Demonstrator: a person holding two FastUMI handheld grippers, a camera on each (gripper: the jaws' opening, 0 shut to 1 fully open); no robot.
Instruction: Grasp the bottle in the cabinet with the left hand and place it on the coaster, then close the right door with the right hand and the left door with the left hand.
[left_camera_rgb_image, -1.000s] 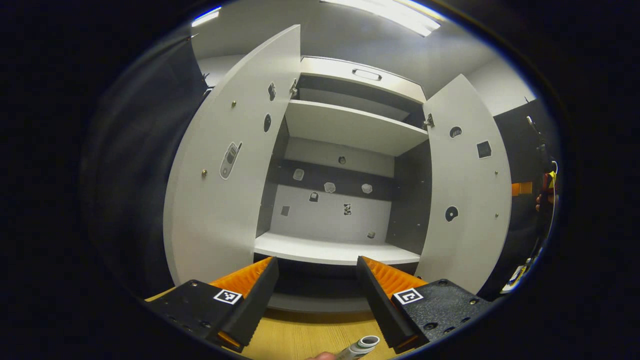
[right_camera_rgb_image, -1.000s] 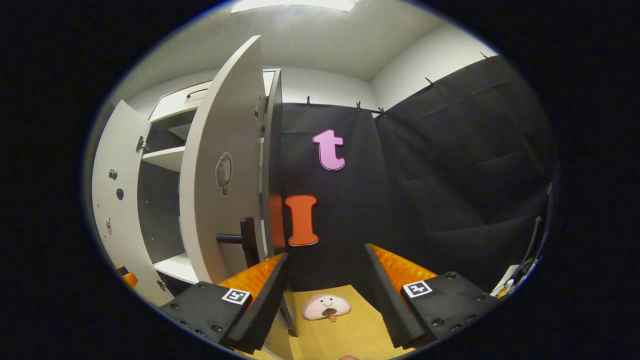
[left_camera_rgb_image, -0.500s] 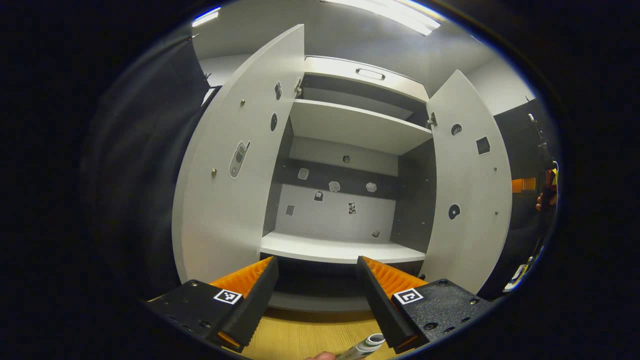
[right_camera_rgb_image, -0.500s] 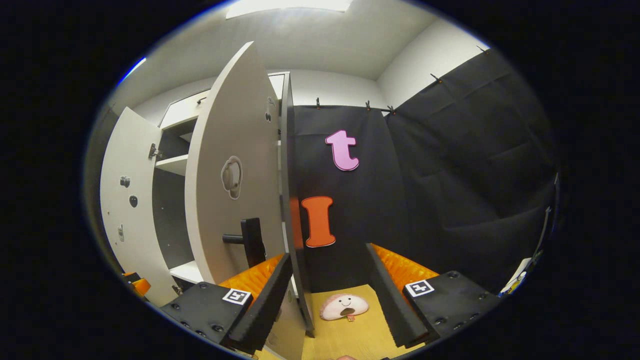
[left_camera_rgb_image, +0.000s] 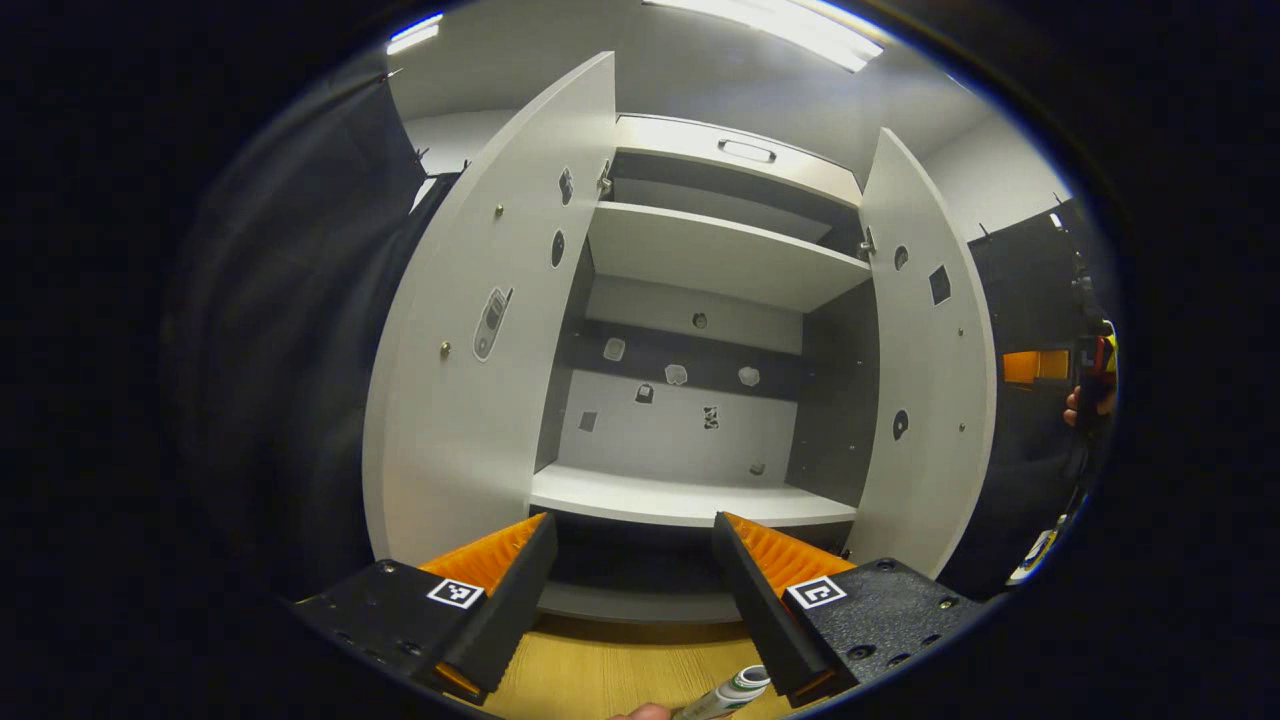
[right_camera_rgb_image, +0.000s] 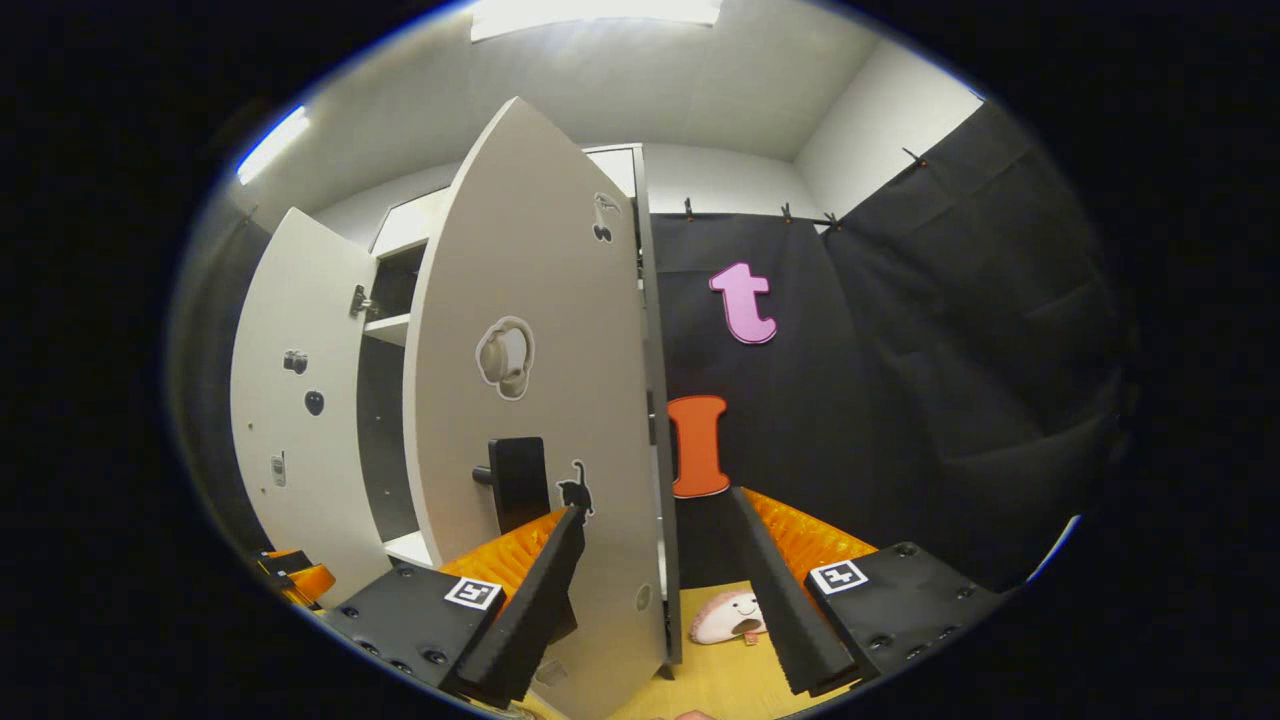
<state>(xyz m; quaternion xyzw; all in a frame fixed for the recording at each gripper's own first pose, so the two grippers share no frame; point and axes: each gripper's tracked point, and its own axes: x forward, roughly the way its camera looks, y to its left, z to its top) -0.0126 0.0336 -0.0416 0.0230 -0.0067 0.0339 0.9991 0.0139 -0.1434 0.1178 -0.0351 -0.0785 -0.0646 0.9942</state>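
Since a second ago the right door (right_camera_rgb_image: 545, 420) has swung part of the way toward shut; in the right gripper view its outer face now takes up much more of the frame, and in the left gripper view the same door (left_camera_rgb_image: 925, 380) shows narrower and more edge-on. The left door (left_camera_rgb_image: 470, 340) hangs wide open as it did.

From the left: my left gripper (left_camera_rgb_image: 630, 600) is spread wide and holds nothing, aimed at the open cabinet (left_camera_rgb_image: 700, 480), whose shelves are bare. The bottle (left_camera_rgb_image: 725, 692) sits just below that gripper's right finger, at the bottom edge of the frame on the wooden tabletop (left_camera_rgb_image: 600, 670). Only its white top and a bit of green body show, so I cannot tell whether it stands on the coaster.

My right gripper (right_camera_rgb_image: 655, 600) is also spread wide and grips nothing. The door's lower edge falls between its fingers, and the dark handle (right_camera_rgb_image: 515, 480) sits just above the left finger; whether either finger touches the panel I cannot tell.

Risks, as I judge them: pushing near the door's edge, a finger could slip off the panel or catch under the handle. A hard shove could bounce the door back off the frame. The small plush toy (right_camera_rgb_image: 725, 618) lies near the door's foot but looks outside its swing.
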